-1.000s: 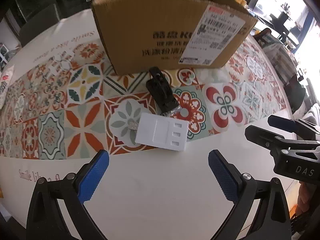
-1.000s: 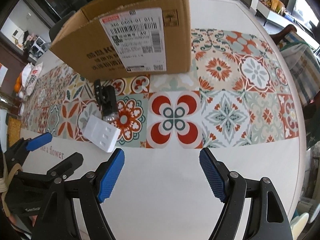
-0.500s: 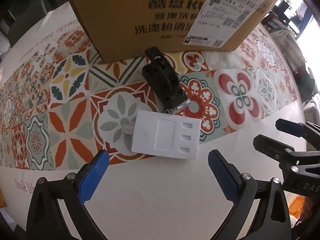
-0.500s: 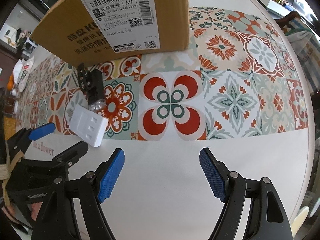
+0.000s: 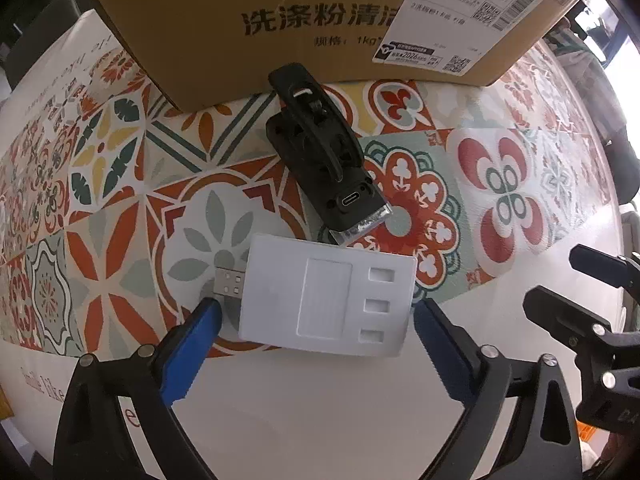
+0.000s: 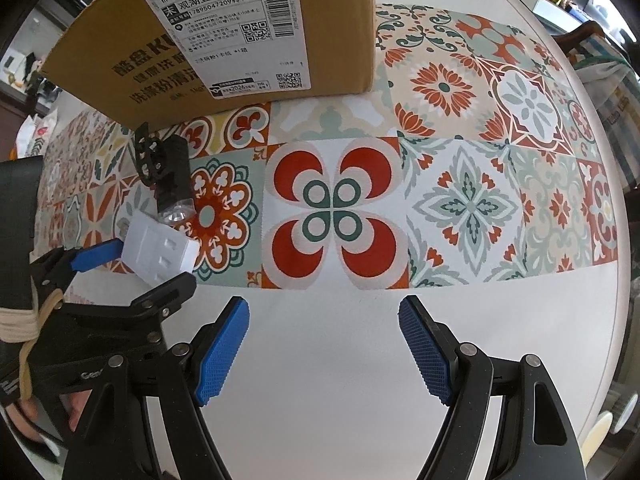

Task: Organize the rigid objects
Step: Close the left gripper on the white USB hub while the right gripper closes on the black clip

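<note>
A white USB hub with a metal plug on its left end lies flat on the patterned tablecloth. My left gripper is open, its blue pads level with the hub's two ends, apart from it. The hub also shows in the right wrist view, between the left gripper's fingers. A black bike light lies just beyond the hub, touching its far edge; it also shows in the right wrist view. My right gripper is open and empty over the bare white table.
A brown cardboard box with a shipping label stands right behind the bike light; it also shows in the right wrist view. The round table's edge curves along the right. My right gripper's fingers show at the left view's right edge.
My left gripper has moved forward and down to the white hub, so its pads now flank the hub's ends. My right gripper has moved forward a little toward the box.
</note>
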The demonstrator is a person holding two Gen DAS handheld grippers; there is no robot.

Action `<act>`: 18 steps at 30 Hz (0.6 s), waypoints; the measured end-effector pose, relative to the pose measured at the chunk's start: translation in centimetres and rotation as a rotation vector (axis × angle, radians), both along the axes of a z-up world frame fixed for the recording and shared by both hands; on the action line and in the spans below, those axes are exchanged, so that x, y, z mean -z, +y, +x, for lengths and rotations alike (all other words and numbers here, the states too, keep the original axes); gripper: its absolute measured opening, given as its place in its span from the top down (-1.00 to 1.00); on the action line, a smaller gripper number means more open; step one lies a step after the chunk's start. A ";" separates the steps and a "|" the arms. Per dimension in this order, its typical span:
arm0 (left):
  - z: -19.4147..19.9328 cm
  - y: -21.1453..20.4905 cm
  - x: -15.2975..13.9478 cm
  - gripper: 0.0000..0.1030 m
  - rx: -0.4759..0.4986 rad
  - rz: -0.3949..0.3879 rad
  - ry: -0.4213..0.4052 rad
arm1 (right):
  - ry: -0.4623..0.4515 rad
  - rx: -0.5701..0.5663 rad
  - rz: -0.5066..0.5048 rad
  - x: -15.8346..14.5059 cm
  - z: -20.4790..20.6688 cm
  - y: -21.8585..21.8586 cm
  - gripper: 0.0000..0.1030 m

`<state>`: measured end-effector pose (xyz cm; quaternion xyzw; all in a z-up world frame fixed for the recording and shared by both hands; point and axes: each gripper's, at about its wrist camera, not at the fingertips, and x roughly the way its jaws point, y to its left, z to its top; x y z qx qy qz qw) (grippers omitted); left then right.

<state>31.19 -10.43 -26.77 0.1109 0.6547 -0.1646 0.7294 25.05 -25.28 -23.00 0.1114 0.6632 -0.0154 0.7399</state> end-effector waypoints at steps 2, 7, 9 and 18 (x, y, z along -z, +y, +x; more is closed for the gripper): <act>0.1 -0.1 0.0 -0.80 -0.001 0.009 -0.012 | 0.002 -0.001 0.000 0.2 0.1 0.1 -0.50; 0.1 -0.8 0.2 -0.75 -0.008 0.007 -0.035 | 0.004 0.002 -0.002 0.4 0.2 0.2 -0.50; -0.3 -0.6 0.1 -0.75 -0.013 0.004 -0.036 | 0.003 -0.006 -0.004 0.5 0.0 0.2 -0.50; -2.4 3.4 -2.3 -0.74 -0.095 -0.009 -0.090 | -0.013 -0.045 0.000 0.5 0.2 1.8 -0.50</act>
